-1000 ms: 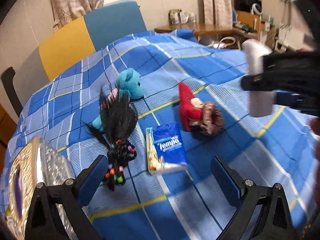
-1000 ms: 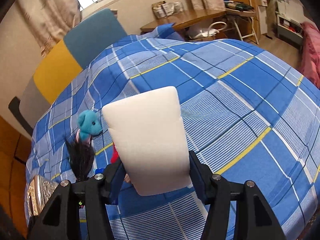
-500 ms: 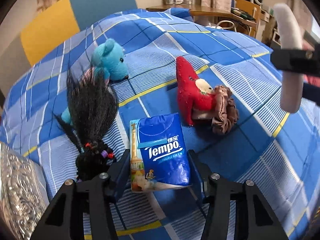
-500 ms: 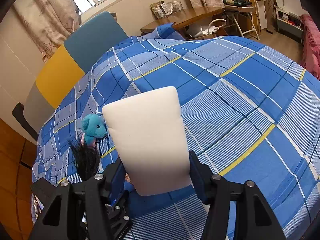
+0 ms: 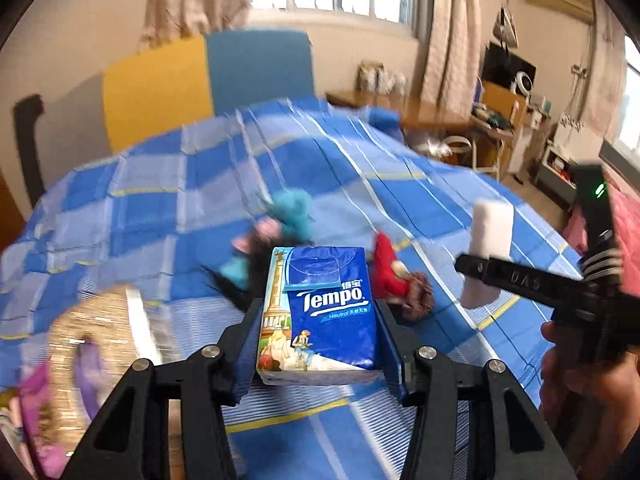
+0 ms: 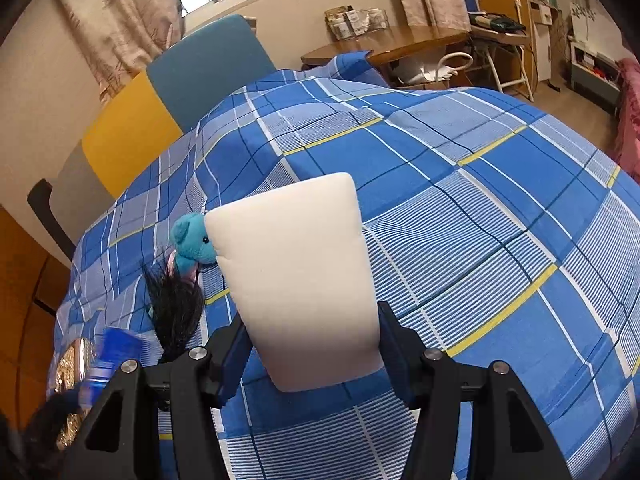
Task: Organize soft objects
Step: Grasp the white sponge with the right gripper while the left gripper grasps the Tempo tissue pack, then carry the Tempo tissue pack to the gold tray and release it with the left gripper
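My left gripper [image 5: 320, 320] is shut on a blue Tempo tissue pack [image 5: 332, 300] and holds it above the bed. Behind the pack lie a teal plush bear [image 5: 294, 212], a red plush toy [image 5: 386, 268] and a brown scrunchie [image 5: 418, 298], all blurred. My right gripper [image 6: 311, 322] is shut on a white foam sponge [image 6: 296, 264], held upright over the bed. Left of the sponge I see the teal bear [image 6: 192, 242] and a black hair piece [image 6: 176, 312]. The sponge [image 5: 490, 224] also shows at the right of the left wrist view.
A blue plaid bedspread [image 6: 480, 200] covers the bed. A shiny gold and silver bag [image 5: 100, 332] lies at its near left. A yellow and teal headboard [image 5: 160, 88] stands behind. A wooden desk [image 6: 400, 42] and a folding chair are at the back right.
My left gripper closed on the tissue pack and lifted it off the bedspread, so its view swung up. The right gripper kept still with the sponge.
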Available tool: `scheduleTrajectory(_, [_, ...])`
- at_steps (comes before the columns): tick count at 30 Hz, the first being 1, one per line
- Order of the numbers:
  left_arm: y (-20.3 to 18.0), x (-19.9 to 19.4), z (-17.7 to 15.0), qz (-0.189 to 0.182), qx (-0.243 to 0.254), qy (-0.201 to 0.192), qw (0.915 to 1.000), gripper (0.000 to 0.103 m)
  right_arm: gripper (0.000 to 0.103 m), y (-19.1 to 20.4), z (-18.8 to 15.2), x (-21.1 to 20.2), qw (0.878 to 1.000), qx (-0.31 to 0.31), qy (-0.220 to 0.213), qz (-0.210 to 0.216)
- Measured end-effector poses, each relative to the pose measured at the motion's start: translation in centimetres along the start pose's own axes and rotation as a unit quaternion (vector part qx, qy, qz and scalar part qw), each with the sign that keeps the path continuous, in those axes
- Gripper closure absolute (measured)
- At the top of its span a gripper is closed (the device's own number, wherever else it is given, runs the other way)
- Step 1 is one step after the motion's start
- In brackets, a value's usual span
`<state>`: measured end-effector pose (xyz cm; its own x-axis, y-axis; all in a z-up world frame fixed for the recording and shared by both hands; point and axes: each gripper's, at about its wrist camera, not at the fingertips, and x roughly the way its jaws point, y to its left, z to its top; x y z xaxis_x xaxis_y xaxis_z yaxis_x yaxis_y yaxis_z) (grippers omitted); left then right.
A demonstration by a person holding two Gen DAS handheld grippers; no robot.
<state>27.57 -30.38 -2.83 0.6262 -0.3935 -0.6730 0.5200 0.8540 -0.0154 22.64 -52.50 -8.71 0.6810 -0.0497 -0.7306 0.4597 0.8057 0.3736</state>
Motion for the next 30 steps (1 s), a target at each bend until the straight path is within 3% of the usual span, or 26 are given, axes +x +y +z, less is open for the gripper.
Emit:
scheduleTrajectory(8, [8.5, -5.1, -1.6, 0.050, -0.050, -0.013, 0.9974, 0.050, 0.044, 1.3, -0.4, -0.2, 0.999, -0.037, -0.008, -0.010])
scheduleTrajectory(18, [18.7, -9.5, -6.8, 0.123, -0.118, -0.005, 0.9854, 0.050, 0.044, 4.5, -1.6, -0.6, 0.994, -0.109, -0.024, 0.014])
scheduleTrajectory(25, [24.4, -12.4, -10.0, 0.156, -0.152, -0.012, 0.9760, 0.050, 0.044, 7.4, -3.4, -0.6, 0.984, -0.173, -0.031, 0.030])
scheduleTrajectory(30, [26.7, -14.2, -12.6, 0.179, -0.159, -0.013, 0.9707, 0.050, 0.044, 8.1, -4.5, -1.6, 0.985, -0.163, -0.034, 0.045])
